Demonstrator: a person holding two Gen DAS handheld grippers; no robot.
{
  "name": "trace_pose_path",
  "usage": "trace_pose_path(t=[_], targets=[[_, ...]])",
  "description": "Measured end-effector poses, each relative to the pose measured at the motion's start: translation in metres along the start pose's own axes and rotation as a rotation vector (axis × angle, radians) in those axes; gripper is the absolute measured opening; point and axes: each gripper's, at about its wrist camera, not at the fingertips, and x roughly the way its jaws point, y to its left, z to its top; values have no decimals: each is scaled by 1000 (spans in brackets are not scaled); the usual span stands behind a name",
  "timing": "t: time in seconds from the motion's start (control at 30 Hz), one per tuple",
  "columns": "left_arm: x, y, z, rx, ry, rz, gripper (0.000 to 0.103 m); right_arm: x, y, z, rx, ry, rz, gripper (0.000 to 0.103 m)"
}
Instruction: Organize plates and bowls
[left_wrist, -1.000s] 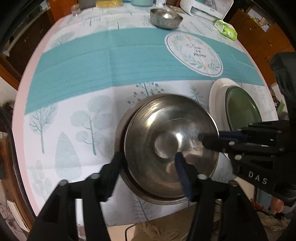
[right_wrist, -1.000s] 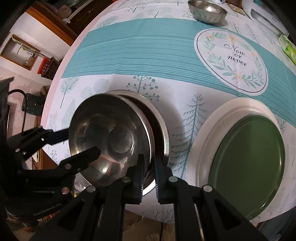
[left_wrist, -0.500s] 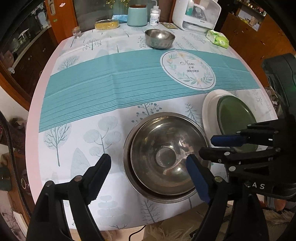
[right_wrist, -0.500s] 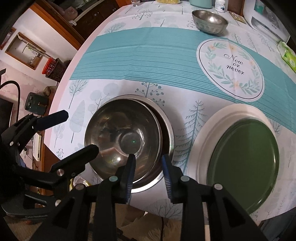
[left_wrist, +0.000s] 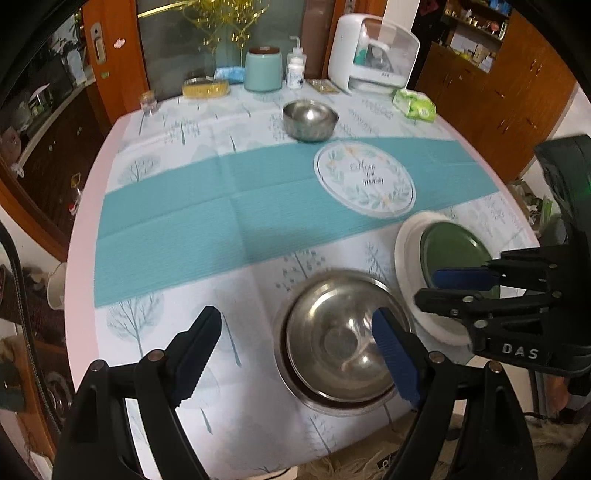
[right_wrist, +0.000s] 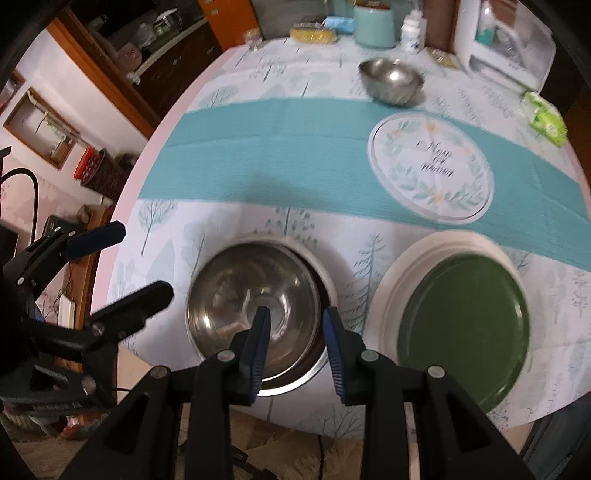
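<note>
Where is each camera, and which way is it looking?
Left wrist: sits on the left gripper, looking steeply down at the table's near edge; its own open fingers show, with the right gripper reaching in from the right.
Right wrist: sits on the right gripper, also looking down; its own fingers show, the left gripper at the left edge.
Both share: the nested steel bowls, the green plate on a white plate, and a small steel bowl far off.

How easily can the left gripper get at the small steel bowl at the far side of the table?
Probably yes: the left gripper is open and empty, and only bare tablecloth lies between it and the small steel bowl.
</note>
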Motion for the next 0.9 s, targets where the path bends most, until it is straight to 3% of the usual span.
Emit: trace_pose_path(t=[0.2, 0.4, 0.43, 0.53, 0.7, 0.8, 0.9], targets=[[-17, 8, 35, 34, -80, 29, 83, -40, -10, 14, 29, -97, -50, 30], [-32, 10, 88, 77, -169, 106, 89, -87, -36, 58, 23, -193, -100, 30], [-34, 9, 100, 81, -189, 126, 89, -94, -41, 68, 21, -211, -104, 32], [-34, 7, 142, 84, -225, 179, 90, -107, -64, 109, 20, -270, -114, 50], [-8, -1, 208, 87, -246, 216, 97, -93, -109, 178, 58, -317, -104, 53], [27, -4, 247, 78, -221, 178, 99, -69, -137, 213, 108, -292, -53, 53], [73, 1, 279, 16, -145, 96, 99, -37, -162, 247, 151, -247, -4, 53]])
